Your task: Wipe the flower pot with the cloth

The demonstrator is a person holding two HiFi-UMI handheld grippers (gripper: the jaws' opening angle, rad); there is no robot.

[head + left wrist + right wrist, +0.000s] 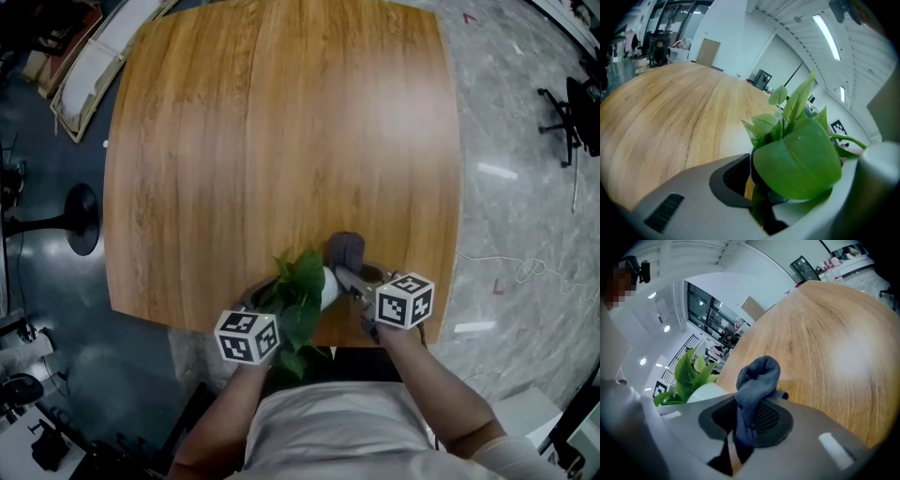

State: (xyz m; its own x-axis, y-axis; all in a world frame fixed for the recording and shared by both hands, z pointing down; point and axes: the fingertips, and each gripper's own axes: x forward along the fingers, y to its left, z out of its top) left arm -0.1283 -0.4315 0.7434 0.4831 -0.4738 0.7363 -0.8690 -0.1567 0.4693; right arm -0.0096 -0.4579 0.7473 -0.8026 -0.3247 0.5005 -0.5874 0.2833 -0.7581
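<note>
Pot: the small white flower pot (330,286), with its leafy green plant (797,164), is at the 6 o'clock edge of the light brown wooden table (281,122), right in front of the person. It looks tipped, leaves spilling towards 8 o'clock.

Left claw: the left gripper (274,302) comes in from 7 o'clock. Its jaws look clamped on the pot just under the plant, with one big leaf lying over them.

Right claw: the right gripper (740,441) comes in from 4 o'clock, jaws pinched together on the grey bunched cloth (757,376). A fat wad of it stands up beyond the tips.

Cloth to pot: the wad sits at the pot's 1 o'clock, just beside the white wall. Whether it is touching or a hair off, I cannot tell.

Step in hand: by my reading, getting the cloth onto the pot's wall to wipe it.

Doing it well: lead with the soft wad, not the hard jaw tips. Press lightly and follow the curve in short sweeps, while the left claw holds firm and turns a fresh side towards the cloth.

Watch for: the pot is close to the table's near edge, so a push towards 6 o'clock could send it off. Leaves may snag in the cloth. The pinch on the cloth is narrow and could slip under a hard drag.
</note>
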